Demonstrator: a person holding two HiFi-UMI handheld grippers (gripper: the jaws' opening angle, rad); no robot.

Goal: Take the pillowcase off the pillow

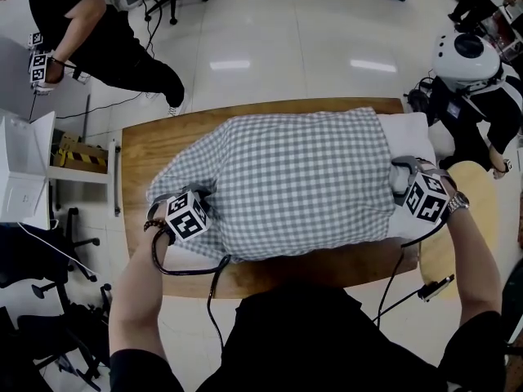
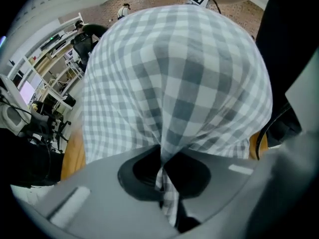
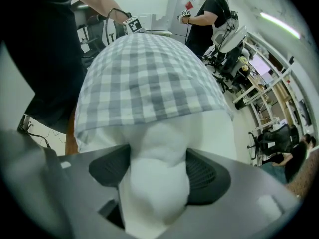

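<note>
Head view: pillowcase point(image 1: 286, 182) holds pillow point(image 1: 406, 126); left gripper point(image 2: 162, 176) pinches pillowcase, right gripper point(image 3: 154, 176) squeezes pillow.

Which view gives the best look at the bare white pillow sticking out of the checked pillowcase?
The right gripper view: the pillow fills the foreground, squeezed between the right tool's jaws. The head view shows only a white strip past the pillowcase edge. The left gripper view shows just checked fabric.
</note>
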